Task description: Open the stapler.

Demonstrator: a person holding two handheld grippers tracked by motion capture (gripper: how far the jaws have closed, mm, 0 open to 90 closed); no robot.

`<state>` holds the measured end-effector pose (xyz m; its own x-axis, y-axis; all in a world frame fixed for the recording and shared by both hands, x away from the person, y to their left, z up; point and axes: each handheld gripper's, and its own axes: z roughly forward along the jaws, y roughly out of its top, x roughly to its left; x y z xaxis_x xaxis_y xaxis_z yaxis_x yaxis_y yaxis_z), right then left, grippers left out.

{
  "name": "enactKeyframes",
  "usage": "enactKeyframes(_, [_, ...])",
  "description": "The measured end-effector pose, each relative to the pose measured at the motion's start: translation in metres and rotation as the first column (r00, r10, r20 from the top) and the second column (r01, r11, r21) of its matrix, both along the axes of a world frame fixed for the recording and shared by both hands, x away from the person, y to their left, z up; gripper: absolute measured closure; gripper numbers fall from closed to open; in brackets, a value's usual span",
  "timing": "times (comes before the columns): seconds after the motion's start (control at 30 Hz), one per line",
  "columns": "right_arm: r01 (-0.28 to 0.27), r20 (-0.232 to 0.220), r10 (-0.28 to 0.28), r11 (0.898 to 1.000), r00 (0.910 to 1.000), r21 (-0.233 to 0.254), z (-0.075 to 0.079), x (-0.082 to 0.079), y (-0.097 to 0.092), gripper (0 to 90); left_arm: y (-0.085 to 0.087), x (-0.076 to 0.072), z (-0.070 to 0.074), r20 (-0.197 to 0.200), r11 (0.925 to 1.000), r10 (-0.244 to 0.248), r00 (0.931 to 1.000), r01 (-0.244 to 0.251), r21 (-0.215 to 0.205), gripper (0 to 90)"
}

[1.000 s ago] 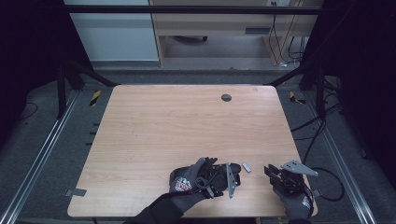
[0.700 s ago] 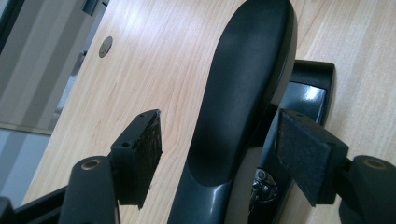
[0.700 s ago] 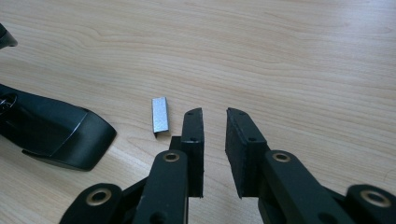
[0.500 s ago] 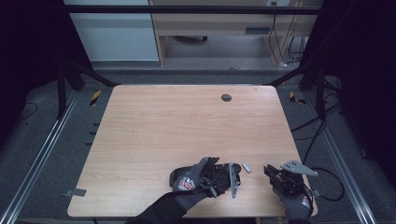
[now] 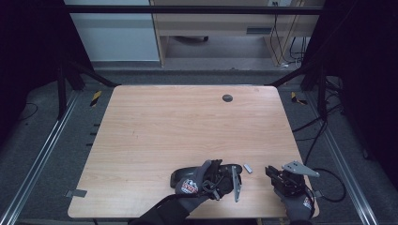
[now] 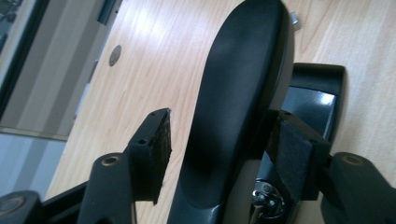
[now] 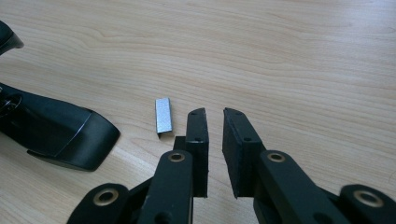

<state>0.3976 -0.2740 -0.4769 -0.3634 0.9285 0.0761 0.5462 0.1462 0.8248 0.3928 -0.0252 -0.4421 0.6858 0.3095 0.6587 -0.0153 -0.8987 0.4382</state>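
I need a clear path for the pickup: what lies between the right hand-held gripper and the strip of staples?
Nothing: in the right gripper view, bare wood separates the right hand-held gripper from the strip of staples, just left of its jaws. The black stapler lies farther left.

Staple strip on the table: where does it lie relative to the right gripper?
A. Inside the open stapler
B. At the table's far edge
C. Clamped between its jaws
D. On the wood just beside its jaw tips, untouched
D: the staple strip lies flat on the wood just left of the right gripper, whose narrow gap holds nothing.
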Motion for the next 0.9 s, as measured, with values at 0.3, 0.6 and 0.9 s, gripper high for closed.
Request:
enactKeyframes(0.3, [0.000,-0.003,0.000,1.000,1.0000,0.002,-0.0001,0.0001,0.0002,81.4,-0.0008,0.0007,-0.0030,0.011,1.0000,0.003,0.9999,-0.003,0.008,45.7])
enactKeyframes(0.6, [-0.021,0.005,0.021,1.000,0.9998,-0.001,0.0004,-0.0004,0.0015,86.6,-0.0023,-0.0009,-0.0050,0.028,0.9997,-0.003,0.9996,0.002,0.024,49.4])
enactKeyframes(0.9, [-0.024,0.001,0.024,1.000,0.9997,0.001,0.0007,-0.0011,0.0030,87.8,-0.0035,-0.0031,-0.0078,0.055,0.9996,-0.002,0.9985,0.000,0.028,51.0])
